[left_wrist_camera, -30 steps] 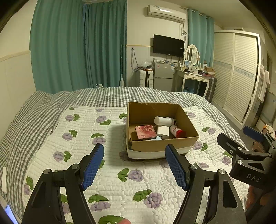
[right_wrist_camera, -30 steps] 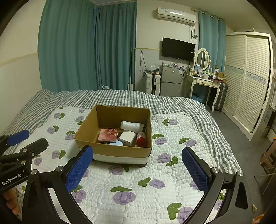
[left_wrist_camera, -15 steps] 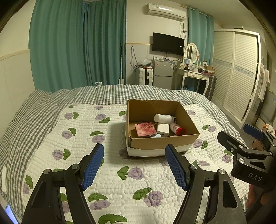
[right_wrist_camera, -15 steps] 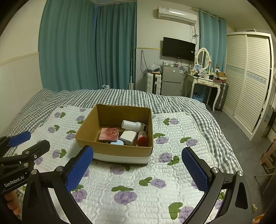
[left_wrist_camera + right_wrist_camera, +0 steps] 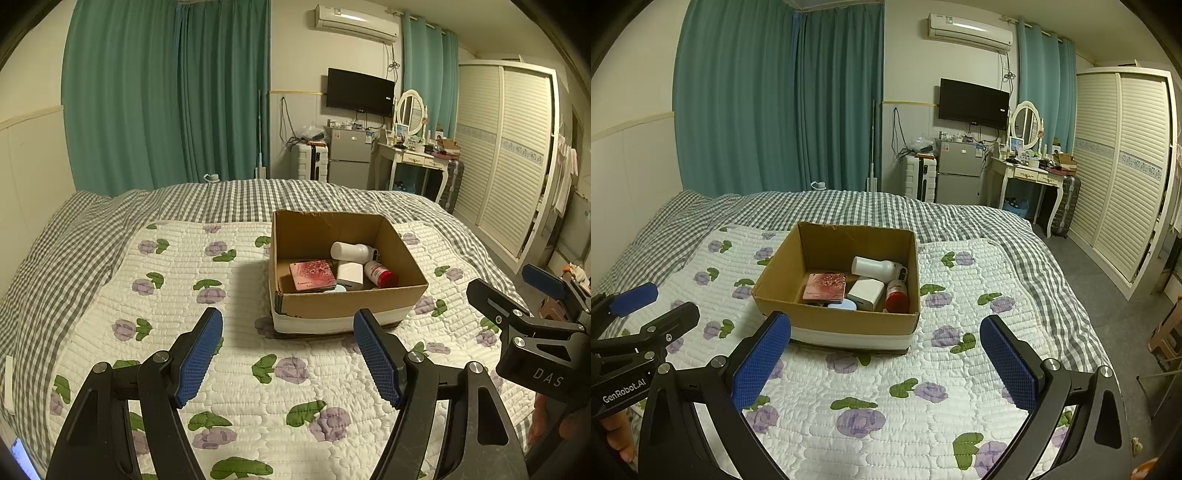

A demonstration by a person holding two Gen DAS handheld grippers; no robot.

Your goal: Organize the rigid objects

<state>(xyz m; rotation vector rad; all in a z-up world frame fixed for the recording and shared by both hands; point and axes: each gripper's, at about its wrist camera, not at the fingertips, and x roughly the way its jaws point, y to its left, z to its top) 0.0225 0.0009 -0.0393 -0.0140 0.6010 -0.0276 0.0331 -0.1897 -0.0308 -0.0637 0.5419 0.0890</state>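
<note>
Cardboard box (image 5: 347,295) on the quilted bed (image 5: 184,295) holds all visible items and has drawn slightly nearer over the last second. Left tool (image 5: 288,352) and right tool (image 5: 886,360) hover wide open, empty; sorting looks either finished or about to restart.

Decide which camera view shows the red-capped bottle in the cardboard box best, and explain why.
The right wrist view: the red-capped bottle lies near the cardboard box wall closest to that camera, its cap and label showing. The left wrist view shows the same bottle smaller and more sidelong.
</note>
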